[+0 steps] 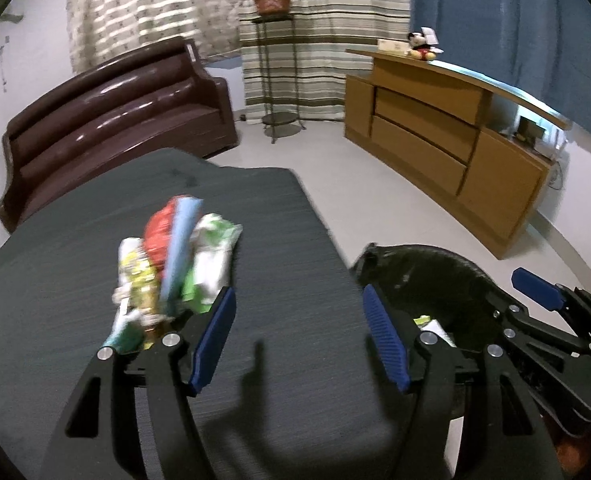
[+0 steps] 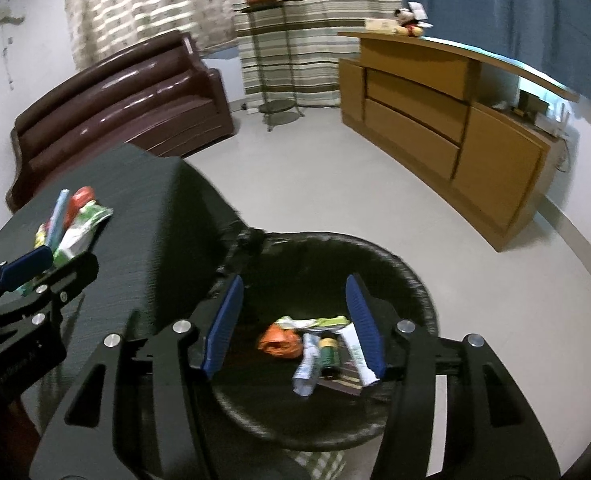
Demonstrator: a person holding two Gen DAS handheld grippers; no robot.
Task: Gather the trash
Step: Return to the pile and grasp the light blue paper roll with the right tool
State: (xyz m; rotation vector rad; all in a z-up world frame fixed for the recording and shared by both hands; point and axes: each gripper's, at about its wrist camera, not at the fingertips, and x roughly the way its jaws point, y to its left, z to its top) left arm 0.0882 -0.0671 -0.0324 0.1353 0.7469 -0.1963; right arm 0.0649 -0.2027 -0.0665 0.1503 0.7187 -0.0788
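Note:
A pile of crumpled wrappers (image 1: 175, 256), red, blue, green and yellow, lies on the dark table (image 1: 263, 200). My left gripper (image 1: 298, 292) hovers open over the bare tabletop just right of the pile, with nothing between its blue pads. The black bin (image 2: 415, 276) stands on the floor against the table's right end. My right gripper (image 2: 294, 280) hangs open above the bin's mouth with nothing in it. Inside lies dropped trash (image 2: 307, 344): an orange wrapper, a white-blue packet, a small green bottle. The right wrist view also shows the pile (image 2: 71, 228) at far left.
A brown leather sofa (image 1: 115, 120) stands behind the table. A wooden cabinet (image 1: 435, 132) with a plush toy on top runs along the right wall. A metal plant stand (image 1: 275, 60) is by the curtains. Pale floor (image 2: 335, 184) lies between them.

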